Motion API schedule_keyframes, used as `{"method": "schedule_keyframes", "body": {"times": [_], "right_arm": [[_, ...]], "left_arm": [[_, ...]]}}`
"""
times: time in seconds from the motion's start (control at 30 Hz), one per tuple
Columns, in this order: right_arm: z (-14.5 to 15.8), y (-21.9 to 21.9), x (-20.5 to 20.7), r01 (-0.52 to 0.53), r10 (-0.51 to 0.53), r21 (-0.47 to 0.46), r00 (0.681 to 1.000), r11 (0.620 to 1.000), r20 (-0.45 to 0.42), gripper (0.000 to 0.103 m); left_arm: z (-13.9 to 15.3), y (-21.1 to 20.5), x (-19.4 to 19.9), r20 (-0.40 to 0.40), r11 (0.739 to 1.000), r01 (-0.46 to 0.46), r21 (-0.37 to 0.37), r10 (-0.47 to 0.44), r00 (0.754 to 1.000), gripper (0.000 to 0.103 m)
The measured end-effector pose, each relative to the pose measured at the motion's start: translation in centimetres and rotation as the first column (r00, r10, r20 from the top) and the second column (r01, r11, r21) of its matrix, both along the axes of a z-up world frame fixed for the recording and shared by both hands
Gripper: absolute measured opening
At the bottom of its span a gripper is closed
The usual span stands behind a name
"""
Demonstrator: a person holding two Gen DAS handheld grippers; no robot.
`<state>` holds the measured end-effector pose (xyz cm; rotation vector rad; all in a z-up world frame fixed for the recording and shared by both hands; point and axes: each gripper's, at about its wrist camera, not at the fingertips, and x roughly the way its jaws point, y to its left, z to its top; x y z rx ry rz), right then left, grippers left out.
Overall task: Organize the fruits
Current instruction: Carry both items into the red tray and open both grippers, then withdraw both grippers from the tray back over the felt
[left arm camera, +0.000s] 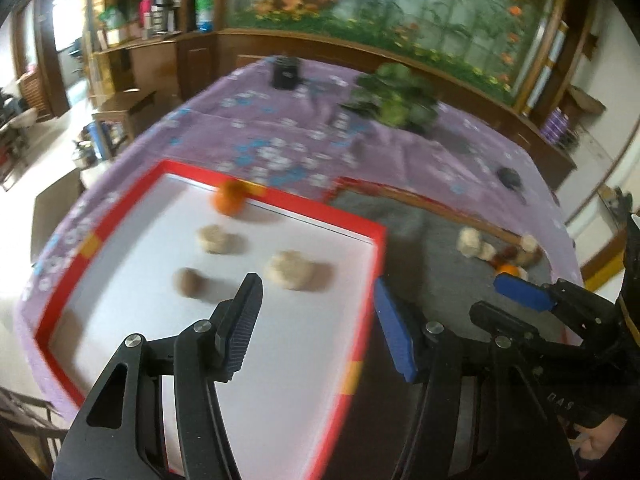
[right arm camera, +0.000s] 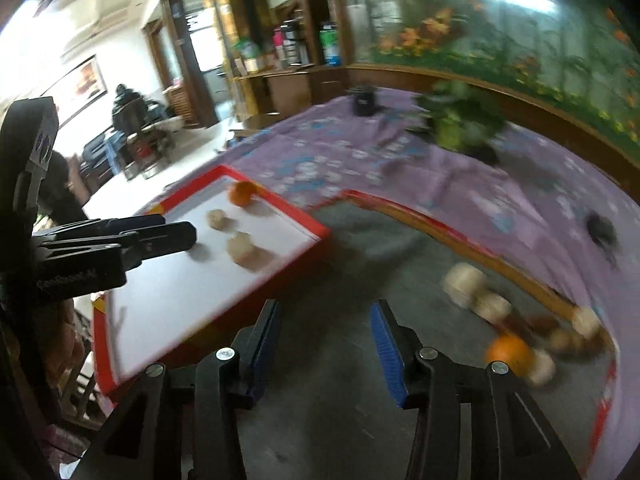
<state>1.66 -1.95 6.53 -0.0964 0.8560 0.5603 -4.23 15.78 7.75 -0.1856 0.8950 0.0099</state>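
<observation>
Your left gripper [left arm camera: 316, 312] hung over the near edge of the red-rimmed white tray [left arm camera: 280, 208], its jaws spread apart with nothing between them. Inside that tray lay an orange [left arm camera: 229, 202] against the far rim, two pale lumpy fruits [left arm camera: 218, 239] nearer the middle and a small brown one [left arm camera: 188, 282] closest to you; blur hid what kind they were. Your right gripper [right arm camera: 326, 340] hovered above the grey tray [right arm camera: 360, 248] just beside it, jaws likewise released and holding nothing. The remaining fruits sat clustered in that grey tray's right corner: a second orange [right arm camera: 508, 354] among several pale pieces [right arm camera: 466, 282]. Both trays rested on the purple flowered cloth [left arm camera: 280, 136] covering the tabletop.
</observation>
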Motion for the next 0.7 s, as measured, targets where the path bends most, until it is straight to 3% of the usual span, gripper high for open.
{"method": "schedule_keyframes", "body": {"times": [0.4,0.7], "right_arm": [[-0.6,-12.7,-3.2,0.241,-0.241,0.023,0.970,0.970,-0.008,0.047],[-1.6,-15.7,-3.0,0.277,-0.276,0.047,0.961,0.960,-0.029,0.048]], "left_arm": [[-1.2,-9.4,2.9,-0.029,0.985,0.173,-0.013,-0.173,0.984,0.058],[-2.5,-13.0,6.2,-0.084,0.979,0.201,-0.020,-0.202,0.976,0.058]]}}
